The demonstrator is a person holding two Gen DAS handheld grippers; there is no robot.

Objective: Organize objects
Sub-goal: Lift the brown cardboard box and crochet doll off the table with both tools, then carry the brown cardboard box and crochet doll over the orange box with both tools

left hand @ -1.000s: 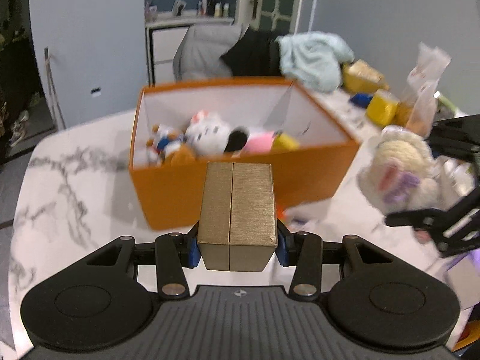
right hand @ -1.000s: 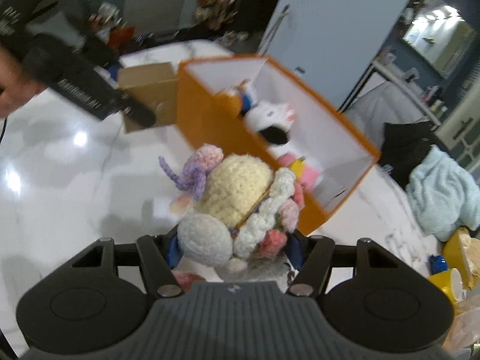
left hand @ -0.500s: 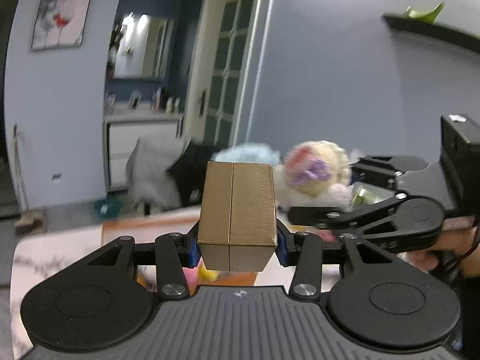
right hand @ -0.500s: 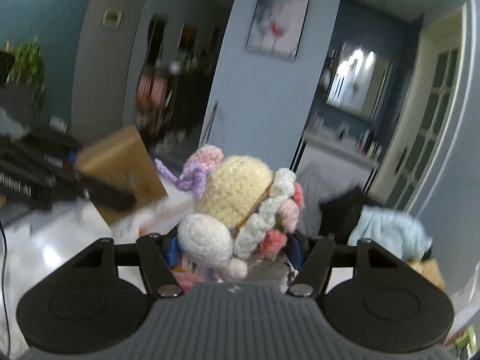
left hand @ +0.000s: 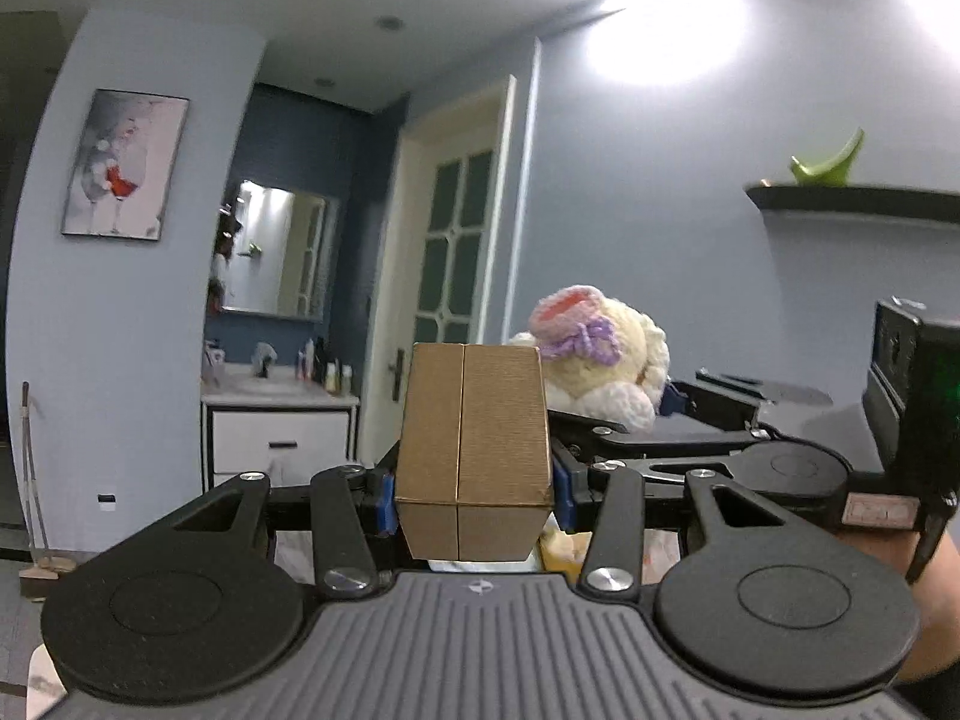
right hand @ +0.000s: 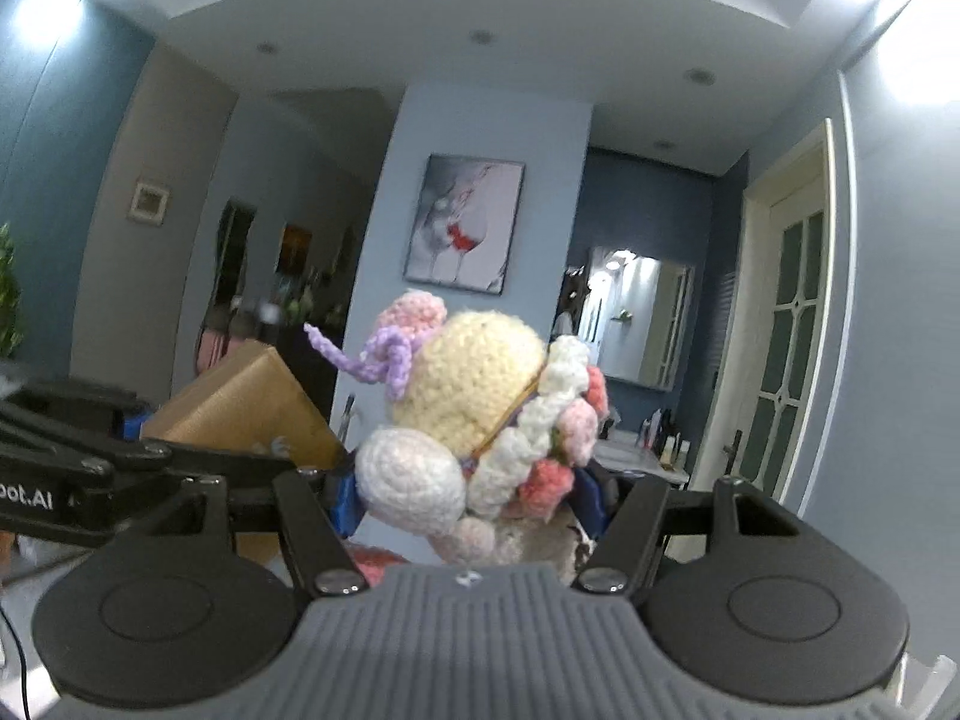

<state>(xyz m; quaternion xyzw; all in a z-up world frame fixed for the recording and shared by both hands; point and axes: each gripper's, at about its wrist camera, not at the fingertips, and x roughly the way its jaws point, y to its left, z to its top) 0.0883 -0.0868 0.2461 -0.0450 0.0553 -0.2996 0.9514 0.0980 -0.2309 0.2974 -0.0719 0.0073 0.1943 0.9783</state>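
I am seeing only the top and near end of the cardboard box (left hand: pixel 474 450); its underside is hiding behind my left gripper (left hand: pixel 474 501). The crocheted toy (right hand: pixel 474 420) is covering the right gripper (right hand: pixel 471 501) pads. Bottles (left hand: pixel 327 363) by the mirror are reading too small to identify.

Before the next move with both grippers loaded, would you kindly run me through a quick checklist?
1. Left gripper clamped on the cardboard box: ok.
2. Right gripper clamped on the crocheted toy: ok.
3. Box sitting square between the pads: ok.
4. Box and toy apart, not snagged: cannot tell; they overlap in both views.
5. Drop-off spot in sight: not ok; only walls and a door show.
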